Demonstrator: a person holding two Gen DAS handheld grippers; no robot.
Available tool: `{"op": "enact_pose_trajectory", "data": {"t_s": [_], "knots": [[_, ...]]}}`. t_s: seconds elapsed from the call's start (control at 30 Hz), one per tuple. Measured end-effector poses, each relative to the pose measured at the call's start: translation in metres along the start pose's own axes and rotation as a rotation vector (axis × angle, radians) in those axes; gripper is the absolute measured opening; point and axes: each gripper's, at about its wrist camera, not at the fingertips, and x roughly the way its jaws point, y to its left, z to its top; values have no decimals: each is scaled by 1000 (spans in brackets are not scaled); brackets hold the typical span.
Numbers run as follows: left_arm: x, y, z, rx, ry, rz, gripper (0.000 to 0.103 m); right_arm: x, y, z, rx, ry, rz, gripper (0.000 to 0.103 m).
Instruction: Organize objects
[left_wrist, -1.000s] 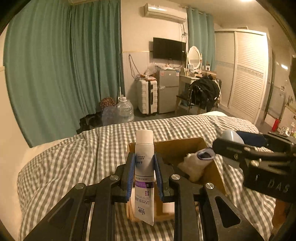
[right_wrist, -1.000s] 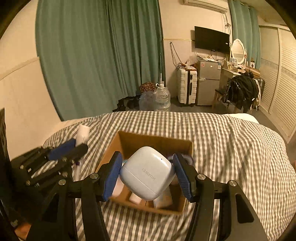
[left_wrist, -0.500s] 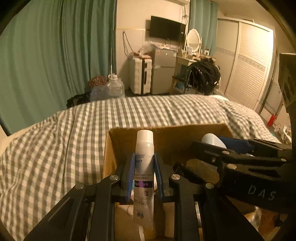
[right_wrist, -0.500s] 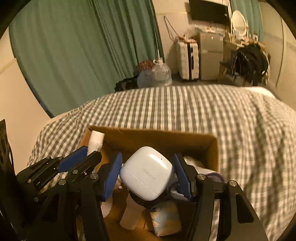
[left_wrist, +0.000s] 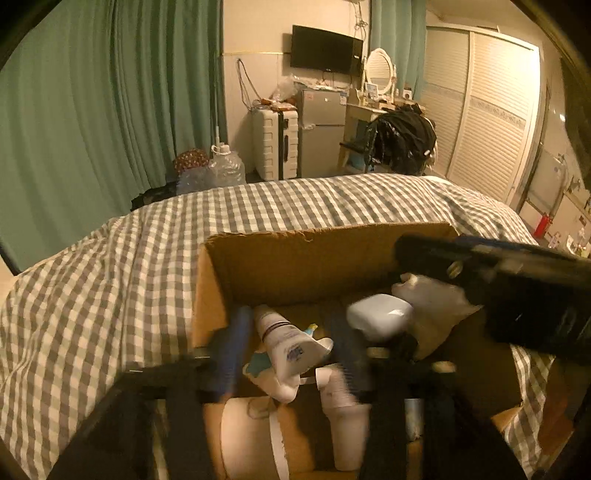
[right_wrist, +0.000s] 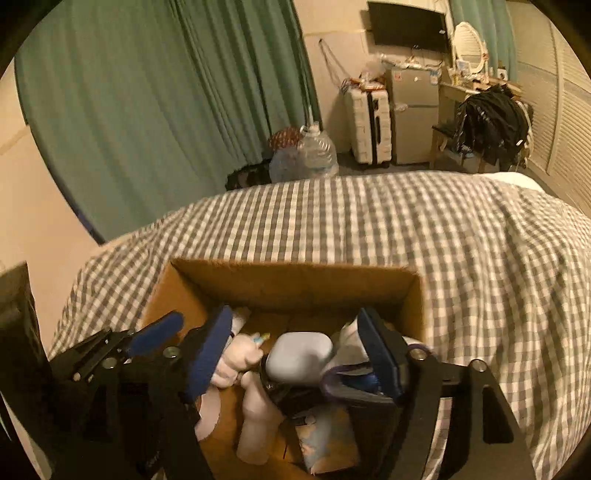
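1. Both grippers are dipped into the open cardboard box (left_wrist: 317, 258) sitting on the checked bedspread (left_wrist: 110, 295).
2. Left gripper (left_wrist: 288, 347): jaws are spreading apart right now. The white tube (left_wrist: 284, 339) lies between the blue pads, tipped over on its side with the cap end pointing away, and neither pad seems to be pressing on it. It's a bit blurry, so I can't swear to a thin gap.
3. Right gripper (right_wrist: 295, 354): also opening. The pale rounded case (right_wrist: 297, 356) sits between its pads with clear space on both sides, resting on the pile of stuff in the box.
4. From the left gripper's view, that case is just to the right of its right pad, with the right gripper's black arm crossing above it.
5. Under the grippers the box holds other bits: a soft white thing, a pinkish bottle (right_wrist: 258, 424) and a small packet.
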Motion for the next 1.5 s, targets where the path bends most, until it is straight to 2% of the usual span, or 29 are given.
{"op": "enact_pose_trajectory", "data": {"t_s": [0.13,0.23,0.37,0.5,0.57,0.67,0.77,0.87,1.03,1.13,1.23,1.4,1.5], "knots": [[-22,0,1,3,-21,3,63,-25,-2,2,21,-39,-30,77],[-53,-3,4,12,-59,25,76,-55,1,-2,24,-79,-52,79],[-108,-8,5,24,-134,45,88,-109,10,-10,27,-149,-60,81],[-166,-14,11,36,-215,80,93,-167,15,-16,15,-218,-87,82],[-192,-17,12,37,-258,88,99,-199,19,-19,8,-261,-101,87],[-236,-22,10,30,-337,91,101,-241,29,-26,-11,-327,-121,91],[-265,-25,4,22,-379,93,101,-272,39,-36,-45,-386,-159,93],[-290,-26,-7,12,-427,116,102,-291,49,-51,-75,-420,-180,96],[-330,-31,-44,-13,-552,178,103,-314,58,-86,-96,-490,-203,100],[-337,-30,-63,-28,-576,203,103,-324,58,-115,-112,-558,-217,101],[-327,-27,-83,-40,-553,218,103,-316,55,-142,-128,-597,-251,101],[-297,-24,-114,-63,-527,237,103,-281,40,-171,-111,-572,-281,101],[-280,-26,-123,-44,-492,239,103,-262,34,-176,-109,-532,-273,101]]}}
